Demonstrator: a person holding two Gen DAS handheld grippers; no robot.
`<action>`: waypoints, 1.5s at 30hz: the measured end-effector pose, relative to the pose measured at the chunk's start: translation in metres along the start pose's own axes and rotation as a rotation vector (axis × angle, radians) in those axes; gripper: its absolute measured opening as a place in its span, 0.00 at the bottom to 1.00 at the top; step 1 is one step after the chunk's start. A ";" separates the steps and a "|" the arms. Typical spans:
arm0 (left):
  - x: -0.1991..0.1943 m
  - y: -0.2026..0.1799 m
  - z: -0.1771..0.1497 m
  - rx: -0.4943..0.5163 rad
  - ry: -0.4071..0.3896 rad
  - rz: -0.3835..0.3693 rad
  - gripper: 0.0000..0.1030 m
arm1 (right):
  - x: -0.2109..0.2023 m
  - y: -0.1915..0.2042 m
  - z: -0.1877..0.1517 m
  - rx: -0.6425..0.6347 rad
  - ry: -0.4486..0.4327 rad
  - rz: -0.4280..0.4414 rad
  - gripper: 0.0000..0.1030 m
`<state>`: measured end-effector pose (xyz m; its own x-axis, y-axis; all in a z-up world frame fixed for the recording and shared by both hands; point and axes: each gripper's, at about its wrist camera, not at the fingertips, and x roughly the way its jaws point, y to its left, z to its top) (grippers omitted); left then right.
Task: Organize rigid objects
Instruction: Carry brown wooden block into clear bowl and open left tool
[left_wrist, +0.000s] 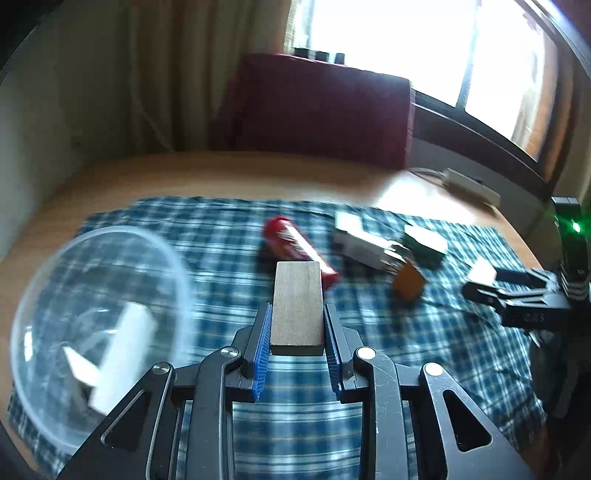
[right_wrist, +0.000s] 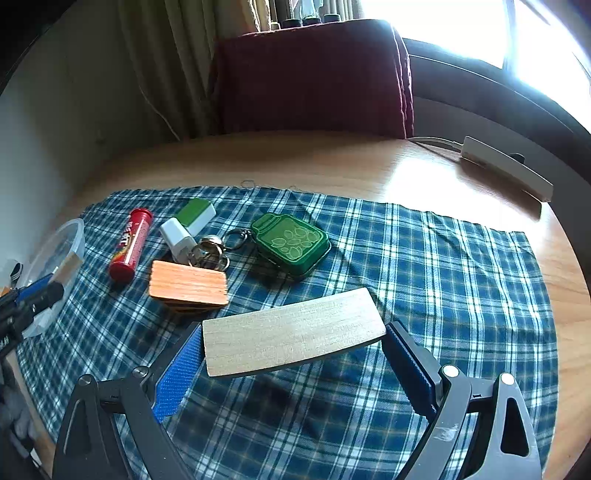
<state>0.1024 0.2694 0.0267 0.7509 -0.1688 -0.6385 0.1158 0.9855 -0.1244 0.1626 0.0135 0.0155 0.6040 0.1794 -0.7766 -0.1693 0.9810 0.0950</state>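
Wooden table (right_wrist: 332, 162) — maroon chair back (right_wrist: 310, 77) behind; curtain (right_wrist: 166, 66) left, bright window (right_wrist: 461, 26) right.

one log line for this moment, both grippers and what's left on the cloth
left hand-held gripper: shut on block | right hand-held gripper: shut on plank | bowl: left | cloth: tube, tin, keys

Right gripper (right_wrist: 293, 343) clamps a pale wooden block (right_wrist: 291, 332) by its two ends, lifted above the blue plaid cloth (right_wrist: 424, 266). Beyond it lies an orange wooden block (right_wrist: 188, 286), keys (right_wrist: 210, 253) touching its far edge, a green jar-shaped pouch (right_wrist: 291, 243) beside them. A red tube (right_wrist: 131, 243) lies left, near a clear bowl (right_wrist: 62, 251).
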 end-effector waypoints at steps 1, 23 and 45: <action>-0.002 0.007 0.000 -0.016 -0.005 0.011 0.27 | -0.001 0.001 -0.001 0.001 -0.002 0.001 0.94; -0.044 0.133 -0.014 -0.258 -0.142 0.311 0.35 | -0.012 0.032 -0.018 0.016 -0.009 0.063 0.94; -0.047 0.170 -0.037 -0.382 -0.228 0.411 0.76 | -0.029 0.097 -0.022 -0.085 -0.061 0.176 0.94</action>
<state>0.0626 0.4440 0.0074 0.8100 0.2747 -0.5181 -0.4233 0.8853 -0.1925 0.1111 0.1019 0.0334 0.6051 0.3541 -0.7131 -0.3402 0.9248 0.1705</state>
